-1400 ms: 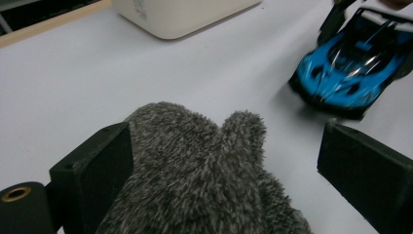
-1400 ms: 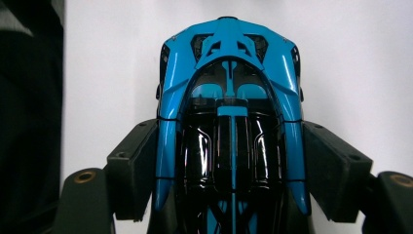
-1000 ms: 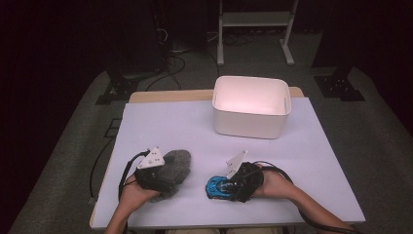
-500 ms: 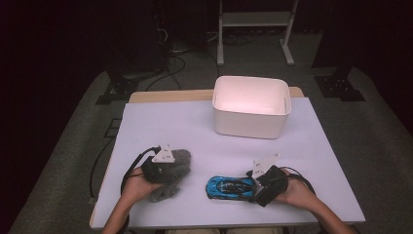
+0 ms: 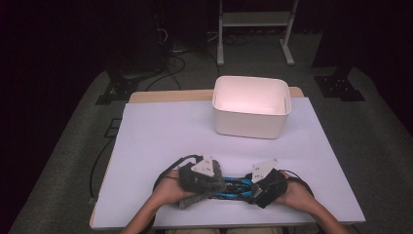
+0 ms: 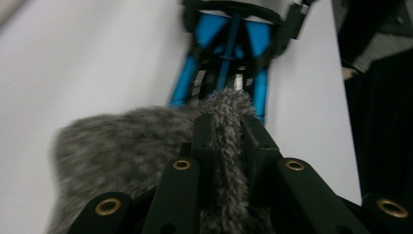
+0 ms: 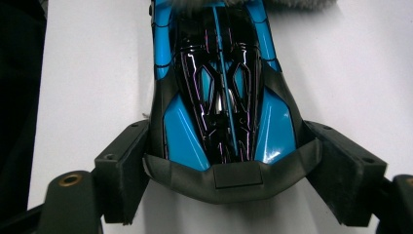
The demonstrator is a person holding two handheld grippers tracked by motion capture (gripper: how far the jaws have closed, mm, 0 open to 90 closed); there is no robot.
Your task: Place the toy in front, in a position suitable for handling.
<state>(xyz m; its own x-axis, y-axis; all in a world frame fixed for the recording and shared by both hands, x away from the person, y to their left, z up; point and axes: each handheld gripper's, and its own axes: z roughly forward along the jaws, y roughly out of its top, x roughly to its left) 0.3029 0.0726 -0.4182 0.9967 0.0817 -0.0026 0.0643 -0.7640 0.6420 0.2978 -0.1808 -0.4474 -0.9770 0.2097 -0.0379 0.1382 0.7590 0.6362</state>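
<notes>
A blue and black toy car (image 5: pixel 234 189) lies near the table's front edge between my two grippers. My right gripper (image 5: pixel 254 187) holds one end of the car (image 7: pixel 219 73). Its jaws (image 7: pixel 226 144) have just been closing, and the pads press on both sides. My left gripper (image 5: pixel 219 184) is shut on a fold of grey furry cloth (image 6: pixel 122 146), its jaws (image 6: pixel 229 127) having just closed on it. The cloth (image 5: pixel 192 199) rests against the car's (image 6: pixel 226 53) other end.
A white tub (image 5: pixel 251 109) stands open at the back right of the white table top (image 5: pixel 165 131). Cables trail from both grippers by the front edge. Dark floor and a metal stand lie beyond the table.
My left gripper has slid right with the grey cloth until it meets the car. The right gripper first moved right to the car's far end and then stayed there.
</notes>
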